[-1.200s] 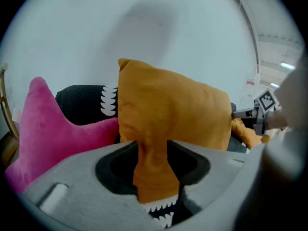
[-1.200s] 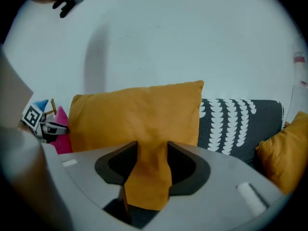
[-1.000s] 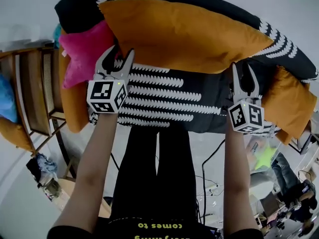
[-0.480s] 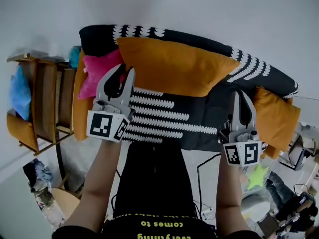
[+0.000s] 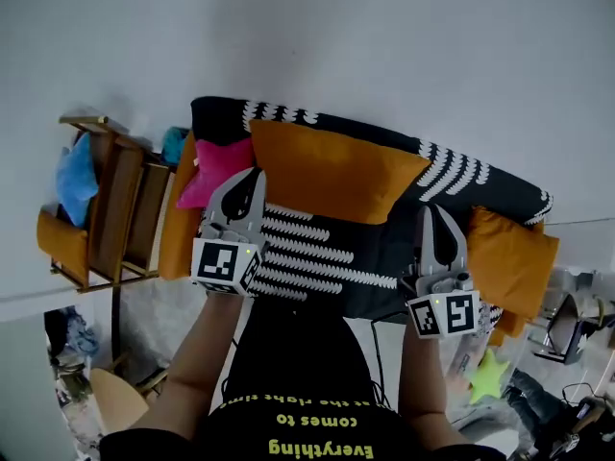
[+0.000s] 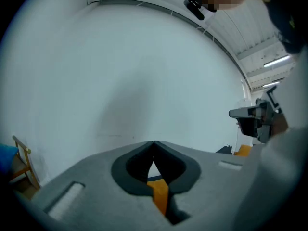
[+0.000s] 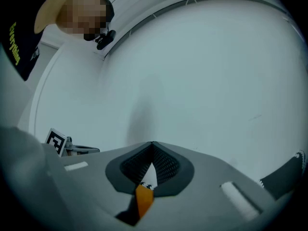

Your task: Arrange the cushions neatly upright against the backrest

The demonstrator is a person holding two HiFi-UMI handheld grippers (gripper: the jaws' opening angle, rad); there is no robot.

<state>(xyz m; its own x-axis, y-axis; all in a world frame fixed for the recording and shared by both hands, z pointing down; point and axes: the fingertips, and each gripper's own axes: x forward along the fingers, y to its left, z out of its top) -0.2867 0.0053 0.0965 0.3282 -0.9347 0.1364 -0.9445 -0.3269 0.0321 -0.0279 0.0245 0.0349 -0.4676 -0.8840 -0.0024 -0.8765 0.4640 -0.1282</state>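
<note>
A sofa (image 5: 317, 257) with a black cover and white scale pattern stands against the white wall. A large orange cushion (image 5: 327, 171) leans on its backrest. A pink cushion (image 5: 213, 169) sits at its left, beside an orange cushion (image 5: 178, 224) on the left arm. Another orange cushion (image 5: 509, 257) lies at the right end. My left gripper (image 5: 257, 174) (image 6: 154, 142) hangs in front of the pink cushion, clear of it. My right gripper (image 5: 433, 209) (image 7: 152, 142) is over the seat's right part. Both have just closed their jaws and are shut, with nothing between them.
A wooden rack (image 5: 115, 209) stands left of the sofa, holding a blue cushion (image 5: 72, 176) and an orange one (image 5: 60, 243). Cluttered floor and a light green star-shaped thing (image 5: 488, 373) lie at the lower right. The person's legs stand just before the sofa's front edge.
Both grippers have drawn back from the cushions and risen, and their jaws have gone from open to shut. The sofa now looks smaller and farther off.
</note>
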